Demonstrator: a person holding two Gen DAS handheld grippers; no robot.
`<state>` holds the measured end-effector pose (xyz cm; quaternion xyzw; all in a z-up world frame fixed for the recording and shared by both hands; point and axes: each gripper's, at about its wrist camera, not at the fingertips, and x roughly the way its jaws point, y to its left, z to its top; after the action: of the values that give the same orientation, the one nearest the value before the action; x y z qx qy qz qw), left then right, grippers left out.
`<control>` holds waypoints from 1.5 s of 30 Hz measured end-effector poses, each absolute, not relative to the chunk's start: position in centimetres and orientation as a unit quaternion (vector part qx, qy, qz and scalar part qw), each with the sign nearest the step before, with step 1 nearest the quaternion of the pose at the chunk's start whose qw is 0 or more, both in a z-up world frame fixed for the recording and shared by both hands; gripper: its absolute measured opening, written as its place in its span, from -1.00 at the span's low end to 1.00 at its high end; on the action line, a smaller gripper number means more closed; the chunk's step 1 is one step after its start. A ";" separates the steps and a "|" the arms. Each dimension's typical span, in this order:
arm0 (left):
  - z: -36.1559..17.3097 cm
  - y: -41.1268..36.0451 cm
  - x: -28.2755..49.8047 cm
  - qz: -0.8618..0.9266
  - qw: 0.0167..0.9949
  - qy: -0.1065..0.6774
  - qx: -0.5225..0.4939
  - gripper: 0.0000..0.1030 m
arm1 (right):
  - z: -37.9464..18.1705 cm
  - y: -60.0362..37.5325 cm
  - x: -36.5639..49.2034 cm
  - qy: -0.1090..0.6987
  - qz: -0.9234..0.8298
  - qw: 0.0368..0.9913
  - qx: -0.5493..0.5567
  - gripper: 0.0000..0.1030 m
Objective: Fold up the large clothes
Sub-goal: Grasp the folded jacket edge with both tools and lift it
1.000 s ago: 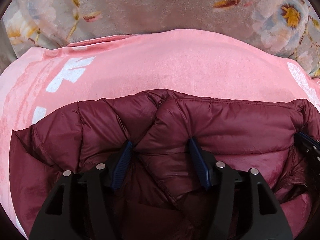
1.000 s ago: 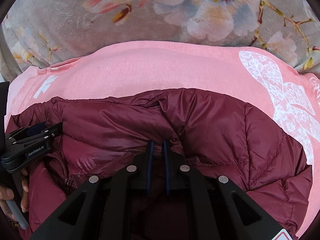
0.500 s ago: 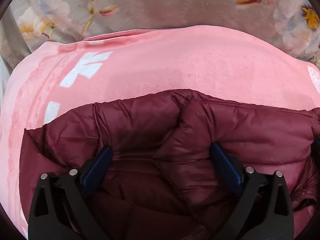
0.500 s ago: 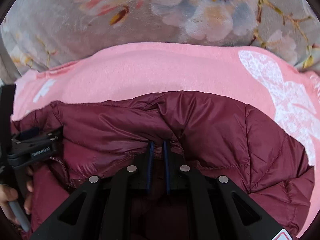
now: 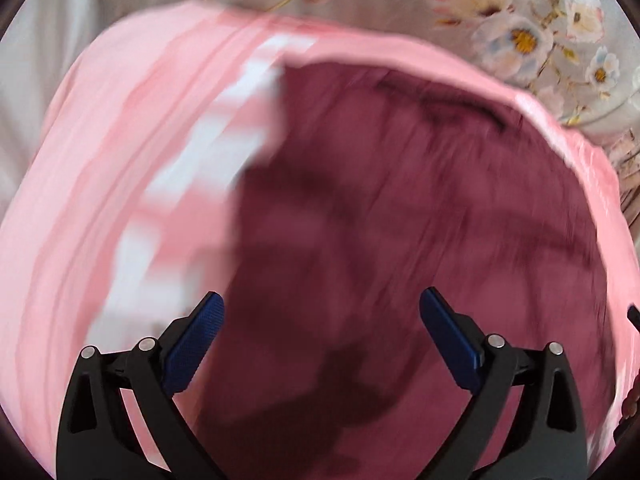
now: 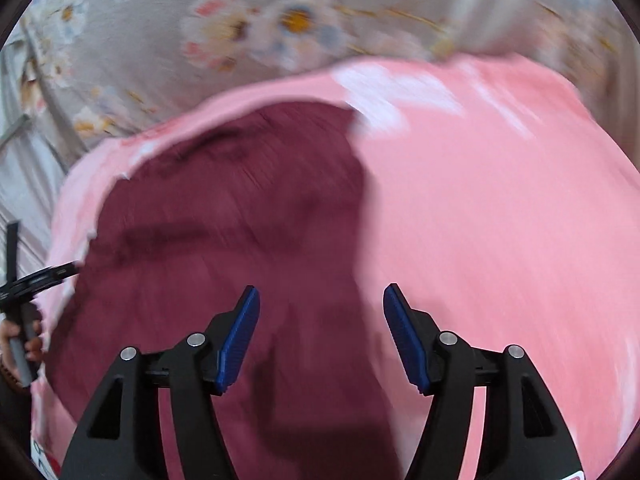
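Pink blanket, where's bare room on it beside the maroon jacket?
On the pink blanket, the widest bare stretch lies right of the maroon puffer jacket in the right wrist view. The left wrist view shows another strip left of it. The jacket crowds the middle.

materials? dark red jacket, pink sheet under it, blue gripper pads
Jacket: looks like thin synthetic shell, puffy; blur hides any sheen or stitching, so a guess.
Pink sheet: soft matte cloth with white print, possibly fleece or towelling; the weave is unreadable.
Blue pads: fine ribbed or knurled texture, matte, probably rubber or textured plastic, on black plastic-looking fingers with metal pins.
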<state>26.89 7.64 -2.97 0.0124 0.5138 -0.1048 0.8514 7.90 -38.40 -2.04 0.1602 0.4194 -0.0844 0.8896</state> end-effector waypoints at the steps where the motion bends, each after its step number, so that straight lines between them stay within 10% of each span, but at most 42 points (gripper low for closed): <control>1: -3.5 9.8 24.9 -0.097 0.845 0.526 -0.001 0.86 | -2.7 -38.8 4.7 0.426 -0.101 0.883 0.170 0.23; 13: -4.2 15.9 16.1 -0.115 0.818 0.536 -0.174 0.83 | -6.0 -37.0 -5.4 0.407 -0.108 0.869 0.261 0.30; 16: -4.2 14.7 15.8 -0.105 0.824 0.533 -0.159 0.46 | -6.2 -36.4 -4.4 0.401 -0.106 0.870 0.265 0.30; 20: -3.6 14.1 15.6 -0.114 0.822 0.535 -0.157 -0.42 | -6.3 -35.3 -3.4 0.404 -0.090 0.870 0.268 -0.56; 23: -2.2 14.2 14.8 -0.130 0.826 0.523 -0.161 -0.63 | -5.5 -35.0 -3.6 0.395 -0.065 0.871 0.286 -0.87; 45: 17.9 17.2 7.5 -0.185 0.892 0.383 -0.152 -0.85 | 13.9 -35.2 -14.0 0.188 0.019 0.947 0.260 -0.93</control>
<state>7.55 17.21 17.95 -0.1524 0.3827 -0.1852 0.8922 -14.04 -35.20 13.92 0.2597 0.1881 0.0188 0.9470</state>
